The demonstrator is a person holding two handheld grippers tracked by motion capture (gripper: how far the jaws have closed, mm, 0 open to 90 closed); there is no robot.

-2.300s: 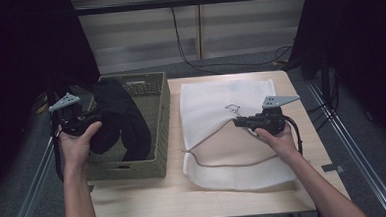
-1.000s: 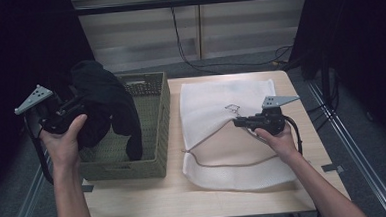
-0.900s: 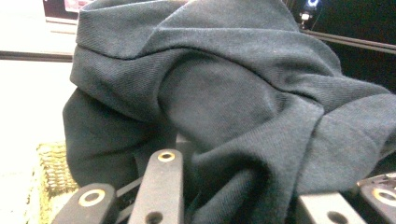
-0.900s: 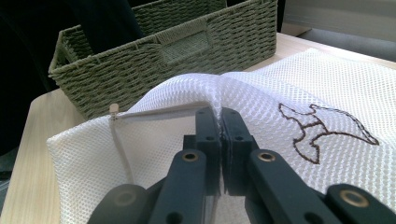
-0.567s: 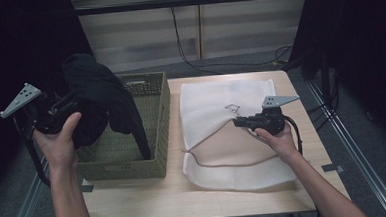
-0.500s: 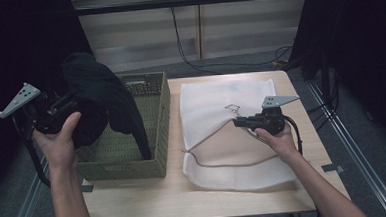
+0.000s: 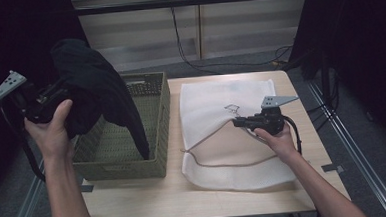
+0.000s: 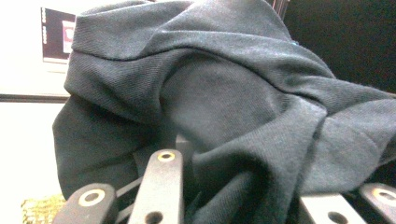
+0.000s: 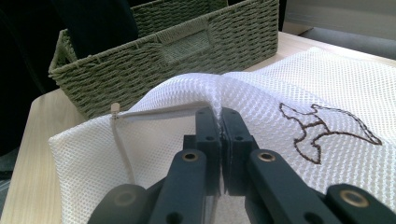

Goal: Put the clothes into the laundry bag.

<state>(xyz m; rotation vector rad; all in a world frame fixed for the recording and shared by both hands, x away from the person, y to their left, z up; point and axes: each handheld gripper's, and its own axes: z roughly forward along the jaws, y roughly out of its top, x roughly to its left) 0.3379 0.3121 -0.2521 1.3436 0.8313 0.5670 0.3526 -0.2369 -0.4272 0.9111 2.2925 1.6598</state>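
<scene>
A dark garment (image 7: 92, 88) hangs above the green woven basket (image 7: 129, 164), its tail reaching down inside. My left gripper (image 7: 62, 93) is shut on it at the basket's left side, raised off the table. In the left gripper view the dark garment (image 8: 224, 107) bunches between the jaws. A white mesh laundry bag (image 7: 220, 99) with a brown embroidered mark lies on the table. My right gripper (image 7: 238, 122) is shut on the bag's top layer and holds it lifted at the opening. The right gripper view has the white mesh bag (image 9: 299, 84) pinched in my right gripper (image 9: 220, 116).
The wooden table (image 7: 185, 199) ends close to the bag's near edge. A brown drawstring (image 7: 224, 163) lies along the bag's opening. Black curtains hang at both sides, and cables (image 7: 187, 43) run down the back wall. In the right gripper view the woven basket (image 9: 187, 51) stands just beyond the bag.
My left gripper has risen and drawn left with the dark garment, pulling most of it up out of the basket. The right gripper has kept still on the bag.
</scene>
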